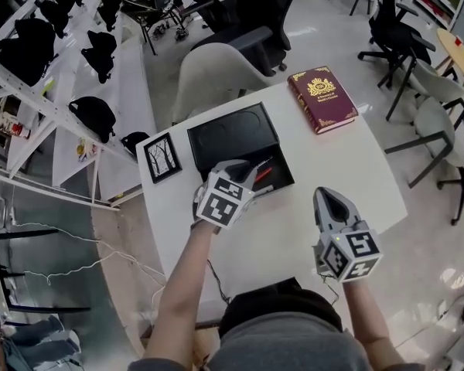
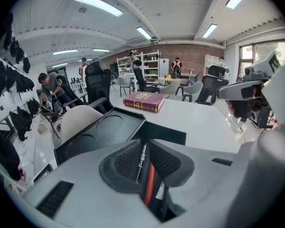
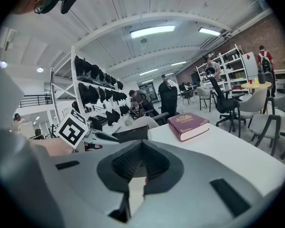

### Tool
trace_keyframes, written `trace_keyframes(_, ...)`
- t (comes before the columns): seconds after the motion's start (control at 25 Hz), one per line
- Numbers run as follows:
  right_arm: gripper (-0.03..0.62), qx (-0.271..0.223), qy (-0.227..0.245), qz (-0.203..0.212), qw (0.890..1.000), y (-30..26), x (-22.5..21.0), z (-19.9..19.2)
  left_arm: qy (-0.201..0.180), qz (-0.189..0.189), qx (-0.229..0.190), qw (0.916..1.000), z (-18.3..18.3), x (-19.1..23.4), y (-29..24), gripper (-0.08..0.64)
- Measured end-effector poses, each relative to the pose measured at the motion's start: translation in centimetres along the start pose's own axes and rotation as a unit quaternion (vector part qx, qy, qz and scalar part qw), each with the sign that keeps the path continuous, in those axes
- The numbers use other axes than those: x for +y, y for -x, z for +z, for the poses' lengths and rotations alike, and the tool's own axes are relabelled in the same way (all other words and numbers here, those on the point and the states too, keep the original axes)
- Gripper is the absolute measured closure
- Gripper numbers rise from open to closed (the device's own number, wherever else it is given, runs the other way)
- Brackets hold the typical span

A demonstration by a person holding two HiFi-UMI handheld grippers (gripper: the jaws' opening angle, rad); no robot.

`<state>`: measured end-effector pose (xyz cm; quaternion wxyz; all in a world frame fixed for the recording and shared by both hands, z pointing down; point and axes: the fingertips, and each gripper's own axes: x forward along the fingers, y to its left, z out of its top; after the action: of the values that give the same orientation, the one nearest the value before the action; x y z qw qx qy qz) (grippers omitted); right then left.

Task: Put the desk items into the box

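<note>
We see the black box point(image 1: 282, 165) lying open — its lid point(image 1: 232, 134) spread flat behind the tray, with two round hollows moulded into it. Over the tray's left part a slim black pen point(image 2: 141, 156) is pinched between the jaws of the left gripper point(image 1: 252, 170). A red pen point(image 2: 149, 184) shows just under it; we cannot tell whether it is held or lies in the tray. Behind and to the right of the box lies a dark red book point(image 1: 322, 99) with gold ornament, shut, cover up. Just left of the box lies a small black-framed picture point(image 1: 162, 158) of bare branches — flat, face up.
</note>
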<state>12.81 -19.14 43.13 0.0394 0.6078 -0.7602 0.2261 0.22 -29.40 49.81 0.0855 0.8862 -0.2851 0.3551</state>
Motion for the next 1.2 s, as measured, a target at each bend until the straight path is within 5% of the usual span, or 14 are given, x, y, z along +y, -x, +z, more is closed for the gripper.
trace_keyframes(0.64, 0.588, -0.02, 0.01, 0.022, 1.0, 1.2, 0.9, 1.1, 0.038, 0.101, -0.088, 0.9902, 0.6, 1.2, 7.0, 0.503)
trace_keyframes(1.2, 0.588, -0.026, 0.026, 0.038, 0.999, 2.3, 1.6, 1.4, 0.111, 0.17, -0.149, 0.9677, -1.9, 1.2, 12.1, 0.503)
